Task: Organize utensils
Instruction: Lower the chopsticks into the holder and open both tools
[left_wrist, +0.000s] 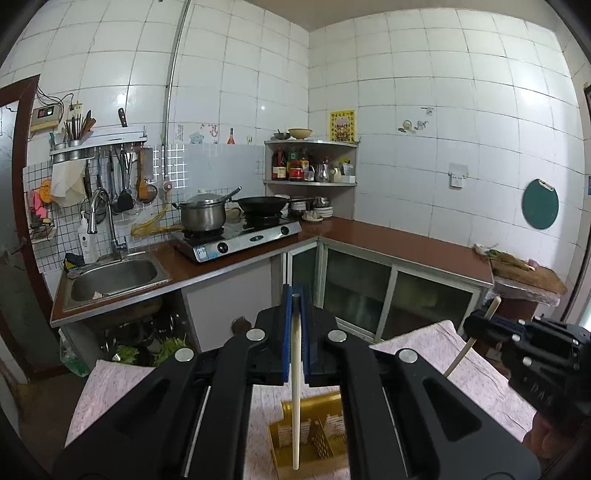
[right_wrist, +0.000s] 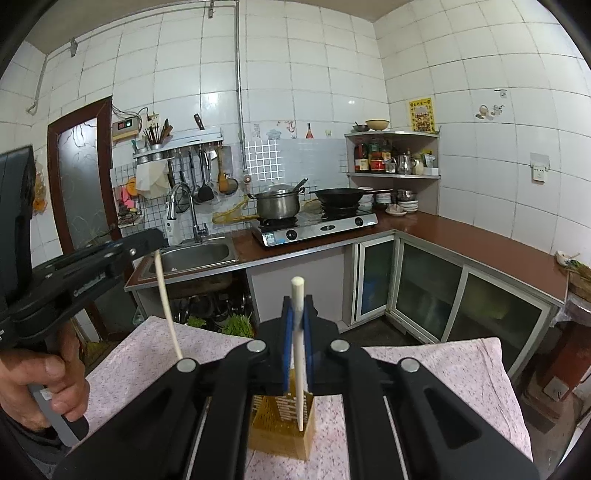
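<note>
Chopsticks held above the holder

Left gripper (left_wrist: 295, 295) clamped one chopstick (left_wrist: 296, 387); right gripper (right_wrist: 297, 310) clamped another chopstick (right_wrist: 300, 369); both hung near-upright, yellow holder (right_wrist: 282, 424) directly below.

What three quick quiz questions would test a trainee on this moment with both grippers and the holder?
1. True or false: the left gripper is shut on a chopstick.
2. What does the right gripper hold: A spoon, B chopstick, C knife?
3. What lies under the yellow utensil holder?

Key: 1 true. 2 B. 3 a pink cloth.
</note>
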